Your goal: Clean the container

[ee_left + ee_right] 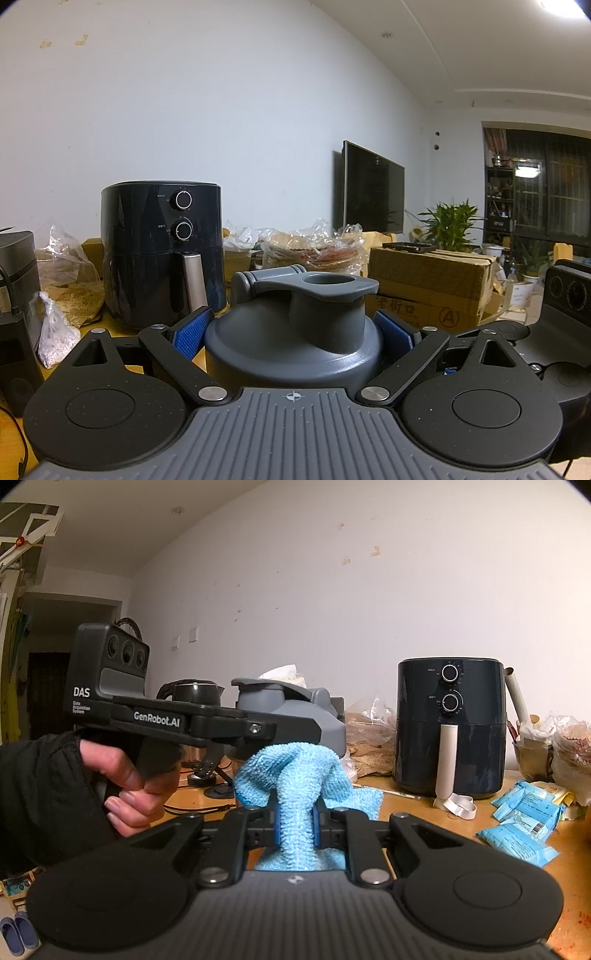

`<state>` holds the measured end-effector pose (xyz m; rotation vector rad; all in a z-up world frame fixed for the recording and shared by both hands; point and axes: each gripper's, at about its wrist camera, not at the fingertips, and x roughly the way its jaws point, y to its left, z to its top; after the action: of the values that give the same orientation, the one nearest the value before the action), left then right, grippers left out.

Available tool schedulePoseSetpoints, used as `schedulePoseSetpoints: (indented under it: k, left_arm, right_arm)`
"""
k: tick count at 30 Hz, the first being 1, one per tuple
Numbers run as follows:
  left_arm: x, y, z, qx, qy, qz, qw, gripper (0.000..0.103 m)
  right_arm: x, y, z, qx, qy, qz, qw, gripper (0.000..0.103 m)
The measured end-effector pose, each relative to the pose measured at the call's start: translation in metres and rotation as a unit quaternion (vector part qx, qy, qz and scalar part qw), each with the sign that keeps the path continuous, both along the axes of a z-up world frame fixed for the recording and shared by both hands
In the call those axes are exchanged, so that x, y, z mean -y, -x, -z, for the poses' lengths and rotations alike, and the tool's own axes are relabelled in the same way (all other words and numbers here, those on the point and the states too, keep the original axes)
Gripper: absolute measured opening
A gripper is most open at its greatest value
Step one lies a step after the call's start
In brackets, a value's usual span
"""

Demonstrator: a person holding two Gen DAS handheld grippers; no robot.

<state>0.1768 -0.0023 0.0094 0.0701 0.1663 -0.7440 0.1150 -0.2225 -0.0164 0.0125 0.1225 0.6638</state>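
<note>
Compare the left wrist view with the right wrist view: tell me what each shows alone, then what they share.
Left wrist only: the television, a potted plant and a cardboard box.
Right wrist only: the blue cloth clamped in the right gripper, the person's hand and blue packets.
Both: the grey container held in the left gripper, and the black air fryer.

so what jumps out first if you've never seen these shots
The grey container, held between the left gripper's blue pads, fills the left wrist view. In the right wrist view, the right gripper pinches a light blue cloth against it. A black air fryer stands behind.
</note>
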Motion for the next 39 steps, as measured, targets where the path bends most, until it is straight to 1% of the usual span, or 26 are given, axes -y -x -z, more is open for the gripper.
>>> schedulePoseSetpoints:
  k: [17,25,31,39]
  left_arm:
    - [-0.003,-0.001,0.001,0.0,0.0,0.0,1.0,0.095]
    - [-0.003,-0.001,0.001,0.0,0.0,0.0,1.0,0.095]
    - [-0.003,-0.001,0.001,-0.001,-0.001,0.0,1.0,0.095]
    - [-0.003,-0.001,0.001,-0.001,-0.001,0.0,1.0,0.095]
  right_arm:
    - [0.018,0.019,0.004,0.003,0.003,0.008,1.0,0.009]
    - [0.029,0.03,0.001,-0.005,-0.007,0.017,1.0,0.009]
    - [0.033,0.031,0.0,-0.016,0.0,0.015,1.0,0.01]
    - [0.038,0.038,-0.002,-0.013,0.004,0.019,1.0,0.011]
